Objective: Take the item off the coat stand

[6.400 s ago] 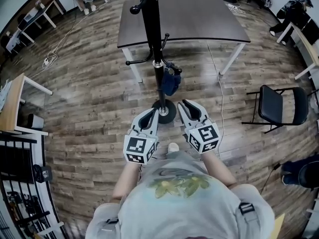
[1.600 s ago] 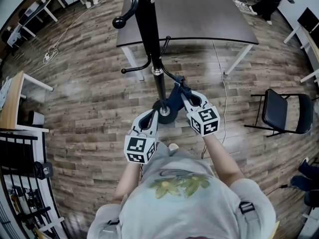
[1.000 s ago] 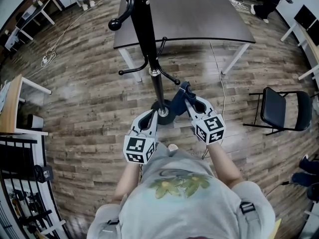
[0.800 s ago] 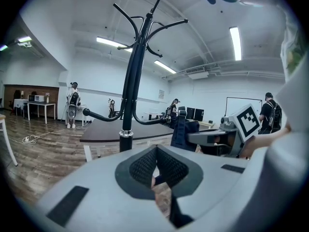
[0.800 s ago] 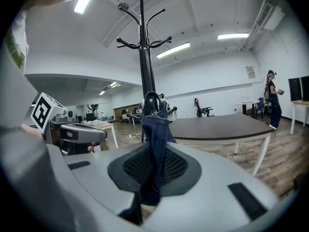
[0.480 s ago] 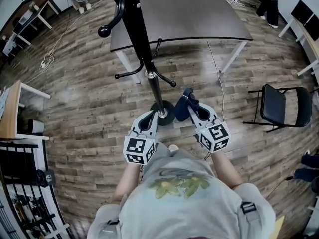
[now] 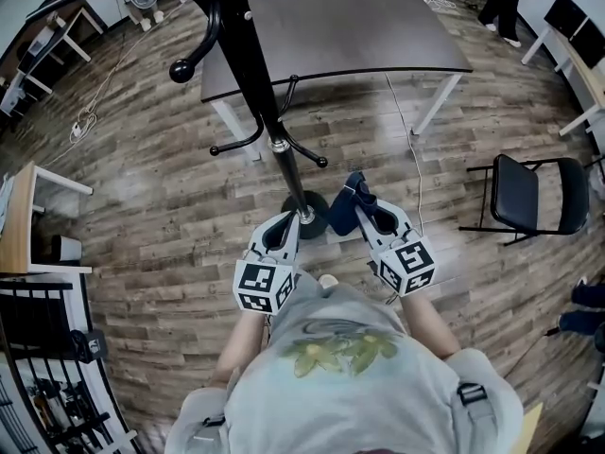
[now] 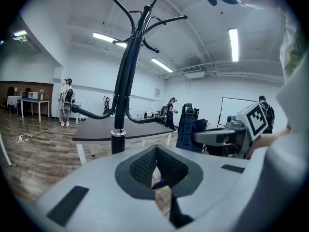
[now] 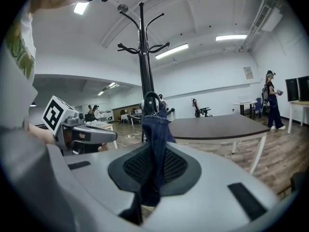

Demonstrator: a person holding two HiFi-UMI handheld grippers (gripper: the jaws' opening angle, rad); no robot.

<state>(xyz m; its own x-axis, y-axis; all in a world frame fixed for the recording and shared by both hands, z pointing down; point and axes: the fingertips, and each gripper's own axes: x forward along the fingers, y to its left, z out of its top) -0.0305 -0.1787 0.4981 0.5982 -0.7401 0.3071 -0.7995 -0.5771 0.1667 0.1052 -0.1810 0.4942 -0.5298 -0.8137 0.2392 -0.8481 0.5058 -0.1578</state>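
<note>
The black coat stand (image 7: 267,126) rises from its round base (image 7: 307,211) just ahead of both grippers. A dark blue fabric item (image 7: 346,200) hangs from my right gripper (image 7: 363,208), free of the stand's hooks and right of the pole. In the right gripper view its denim strap (image 9: 156,129) runs down between the jaws, which are shut on it, and the coat stand (image 9: 144,57) is behind. My left gripper (image 7: 285,227) points at the base; its jaws meet with nothing between them in the left gripper view, where the blue item (image 8: 188,129) shows to the right.
A dark-topped table (image 7: 378,26) on white legs stands behind the stand. A black folding chair (image 7: 525,192) is to the right, and a cable (image 7: 412,159) trails over the wood floor. A wooden desk edge (image 7: 24,216) lies left. People stand far off in the room.
My right gripper has drawn back toward me and slightly right with the blue item, which has come off the lower hook and away from the pole. The left gripper has stayed put.
</note>
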